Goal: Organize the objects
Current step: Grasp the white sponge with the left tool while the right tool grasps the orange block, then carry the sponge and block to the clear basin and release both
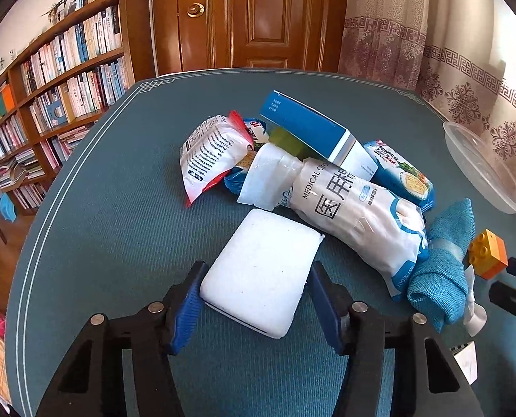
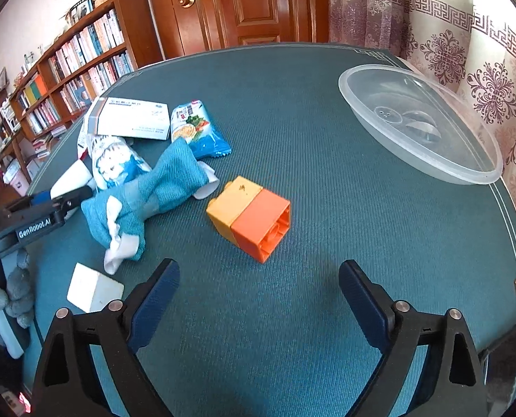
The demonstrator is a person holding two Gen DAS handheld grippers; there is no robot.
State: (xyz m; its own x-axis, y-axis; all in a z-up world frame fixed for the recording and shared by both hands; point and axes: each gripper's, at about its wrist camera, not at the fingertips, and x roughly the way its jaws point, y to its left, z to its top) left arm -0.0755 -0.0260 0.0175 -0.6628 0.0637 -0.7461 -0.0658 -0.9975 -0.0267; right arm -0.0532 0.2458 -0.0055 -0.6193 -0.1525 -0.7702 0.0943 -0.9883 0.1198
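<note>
Partly buried green box

Left tool: fingers level, pointing forward low over the counter, blue pads closed against both sides of a white sponge block. Right tool: fingers spread wide, nothing between them.

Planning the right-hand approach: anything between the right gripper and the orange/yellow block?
Nothing. In the right wrist view only bare teal table mat lies between the open right gripper and the orange/yellow block.
</note>
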